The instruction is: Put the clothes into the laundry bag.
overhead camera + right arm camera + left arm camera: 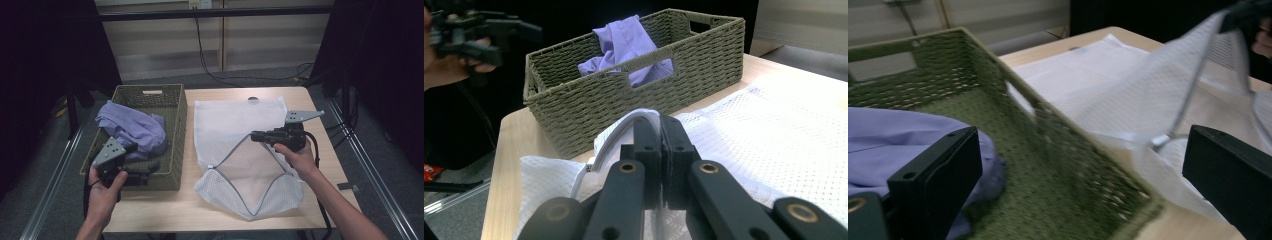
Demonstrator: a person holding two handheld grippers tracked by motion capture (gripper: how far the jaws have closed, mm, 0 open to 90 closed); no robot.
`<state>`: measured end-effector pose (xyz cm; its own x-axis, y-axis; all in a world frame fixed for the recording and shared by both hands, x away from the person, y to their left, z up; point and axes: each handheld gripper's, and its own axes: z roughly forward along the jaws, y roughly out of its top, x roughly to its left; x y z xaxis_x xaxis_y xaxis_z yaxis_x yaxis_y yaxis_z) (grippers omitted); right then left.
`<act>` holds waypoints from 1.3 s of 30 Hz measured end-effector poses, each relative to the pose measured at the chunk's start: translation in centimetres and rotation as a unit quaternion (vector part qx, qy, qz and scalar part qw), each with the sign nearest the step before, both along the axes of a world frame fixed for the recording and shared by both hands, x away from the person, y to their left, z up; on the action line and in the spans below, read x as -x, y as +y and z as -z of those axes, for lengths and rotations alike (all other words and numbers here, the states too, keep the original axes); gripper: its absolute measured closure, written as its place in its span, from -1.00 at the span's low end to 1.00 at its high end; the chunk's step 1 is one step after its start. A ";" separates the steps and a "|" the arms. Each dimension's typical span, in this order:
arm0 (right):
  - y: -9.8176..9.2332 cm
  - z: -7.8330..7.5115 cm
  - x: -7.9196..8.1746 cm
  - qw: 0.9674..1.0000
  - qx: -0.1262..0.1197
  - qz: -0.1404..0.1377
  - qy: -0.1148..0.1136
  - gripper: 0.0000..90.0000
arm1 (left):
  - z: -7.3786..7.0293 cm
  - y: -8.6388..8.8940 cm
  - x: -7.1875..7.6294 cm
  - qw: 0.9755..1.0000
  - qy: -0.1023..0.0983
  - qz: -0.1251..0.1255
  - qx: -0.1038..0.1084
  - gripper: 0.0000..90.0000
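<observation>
A white mesh laundry bag (235,120) lies on the wooden table, its grey-edged opening toward me. My right gripper (256,136) is shut on the opening's upper rim and holds it lifted, as the right gripper view shows (660,135). A green woven basket (181,130) stands to the bag's left with a purple cloth (135,130) bunched inside. My left gripper (147,171) hovers at the basket's near end, open. In its own view the left gripper (1083,175) has its jaws wide apart around the basket's corner (1058,165), touching nothing, with the cloth (888,140) behind its left jaw.
Bare table (150,210) runs along the front edge below the basket and bag. Metal rails (60,165) flank the table on both sides. Cables (210,60) trail on the floor behind. A small dark object (253,98) sits at the bag's far edge.
</observation>
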<state>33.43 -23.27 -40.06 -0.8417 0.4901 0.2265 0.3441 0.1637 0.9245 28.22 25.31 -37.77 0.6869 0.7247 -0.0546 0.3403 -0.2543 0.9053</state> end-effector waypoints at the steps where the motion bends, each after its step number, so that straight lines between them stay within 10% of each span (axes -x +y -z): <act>1: 0.0 0.0 0.0 1.000 0.000 0.000 0.000 0.95 | 0.0 0.2 -0.5 1.000 0.005 0.003 -0.002 -0.94; 20: 0.1 0.2 -0.2 1.000 0.004 -0.001 0.002 0.95 | -0.4 2.4 -7.4 0.996 0.053 -0.042 -0.053 -0.90; 39: 0.4 0.6 -0.4 1.000 0.009 -0.002 0.009 0.95 | 3.5 1.7 -12.9 0.980 0.136 -0.045 -0.136 -0.88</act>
<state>33.80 -22.90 -40.69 -0.8391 0.4917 0.2327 0.3604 0.1820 0.9149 41.10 27.02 -41.26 0.6057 0.7954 -0.0236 0.5919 -0.4305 0.6814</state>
